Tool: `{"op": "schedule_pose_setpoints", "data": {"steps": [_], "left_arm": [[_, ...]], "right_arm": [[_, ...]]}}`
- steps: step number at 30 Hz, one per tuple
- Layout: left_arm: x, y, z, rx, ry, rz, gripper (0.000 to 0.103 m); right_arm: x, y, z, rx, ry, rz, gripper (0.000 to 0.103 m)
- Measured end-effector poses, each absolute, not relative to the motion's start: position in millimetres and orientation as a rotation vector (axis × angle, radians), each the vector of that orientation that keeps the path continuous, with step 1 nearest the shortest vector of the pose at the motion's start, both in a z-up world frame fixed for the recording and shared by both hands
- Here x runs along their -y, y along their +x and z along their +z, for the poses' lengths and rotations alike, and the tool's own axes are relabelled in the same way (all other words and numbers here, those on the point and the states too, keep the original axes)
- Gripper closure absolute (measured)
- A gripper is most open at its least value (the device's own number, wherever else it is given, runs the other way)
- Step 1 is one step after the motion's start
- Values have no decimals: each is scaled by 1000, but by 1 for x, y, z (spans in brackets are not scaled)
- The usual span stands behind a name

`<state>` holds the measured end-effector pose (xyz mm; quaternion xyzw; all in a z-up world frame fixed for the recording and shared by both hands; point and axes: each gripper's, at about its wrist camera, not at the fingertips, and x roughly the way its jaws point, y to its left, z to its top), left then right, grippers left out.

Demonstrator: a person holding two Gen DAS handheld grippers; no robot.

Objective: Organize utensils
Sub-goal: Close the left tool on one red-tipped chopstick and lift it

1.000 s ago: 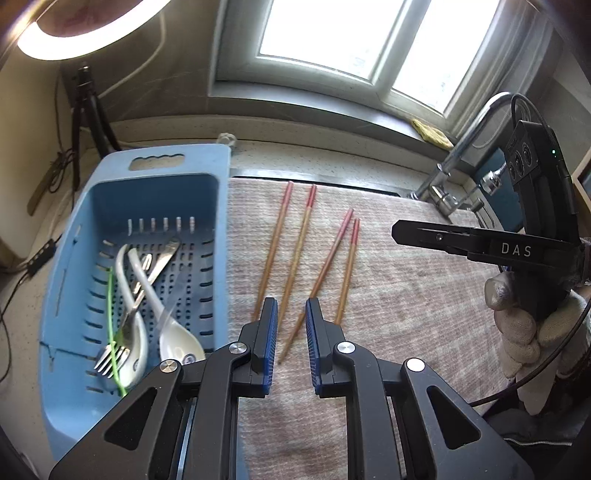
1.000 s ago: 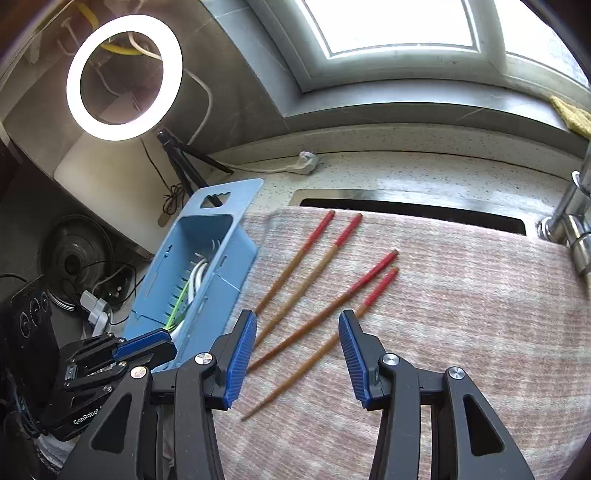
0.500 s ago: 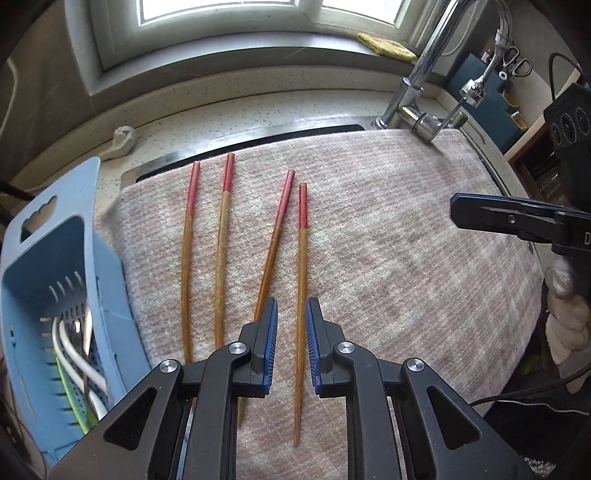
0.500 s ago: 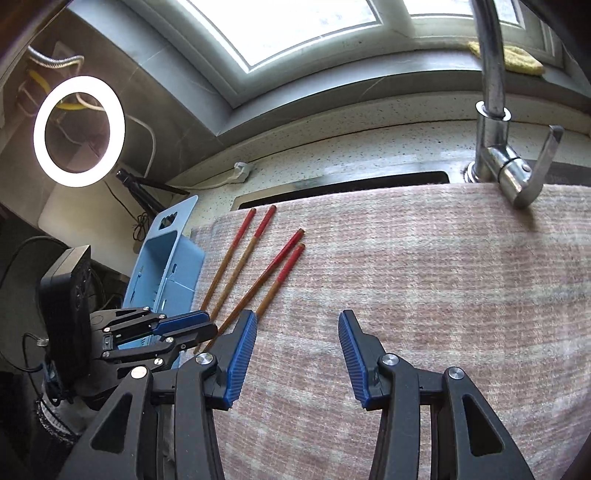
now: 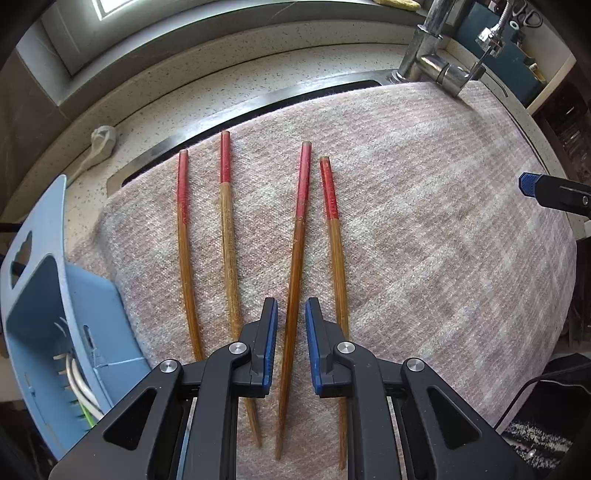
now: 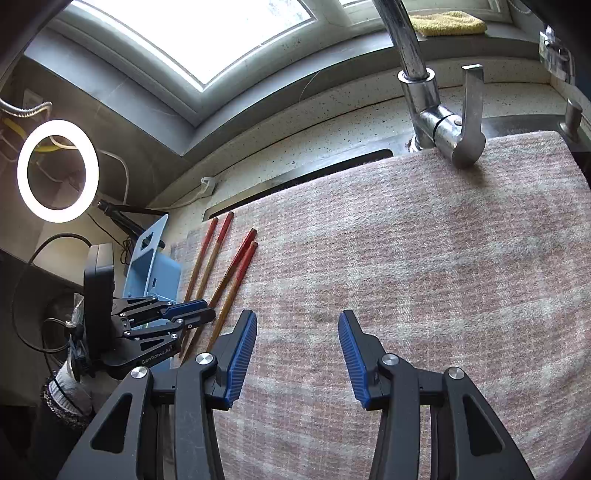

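Observation:
Several wooden chopsticks with red tops (image 5: 295,240) lie side by side on a pink striped mat (image 5: 424,240); they also show in the right wrist view (image 6: 221,280). My left gripper (image 5: 291,332) is low over them, jaws slightly apart on either side of the third chopstick from the left, not closed on it. A blue perforated basket (image 5: 48,332) at the left holds spoons and other utensils. My right gripper (image 6: 297,347) is open and empty over bare mat, to the right of the chopsticks.
A chrome faucet (image 6: 436,110) stands at the back of the mat. A speckled counter (image 5: 221,85) and window sill lie behind. A ring light (image 6: 57,170) on a tripod stands far left. A yellow cloth (image 6: 447,22) lies on the sill.
My left gripper has moved right from beside the basket and come down over the chopsticks, now straddling one. My right gripper has swung to the right, away from the chopsticks.

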<state>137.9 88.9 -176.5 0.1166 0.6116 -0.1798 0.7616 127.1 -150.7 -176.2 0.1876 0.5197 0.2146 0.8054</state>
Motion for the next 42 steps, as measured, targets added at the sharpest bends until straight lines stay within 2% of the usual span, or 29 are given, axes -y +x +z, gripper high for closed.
{"op": "schedule_pose_setpoints", "data": {"steps": [10, 17, 27, 33, 42], "left_arm": [[-68, 123, -184, -1332, 247, -402, 93], [-66, 97, -186, -1330, 69, -389, 93], [-35, 68, -185, -1299, -139, -391, 93], [-28, 69, -182, -1274, -117, -341, 93], [-36, 83, -178, -1278, 86, -305, 86]], "right_arm": [[129, 132, -183, -1157, 421, 511, 61], [108, 141, -203, -1239, 457, 583, 80], [83, 152, -233, -1331, 444, 602, 85], [83, 151, -235, -1343, 419, 572, 86], [77, 150, -242, -1366, 418, 528, 86]]}}
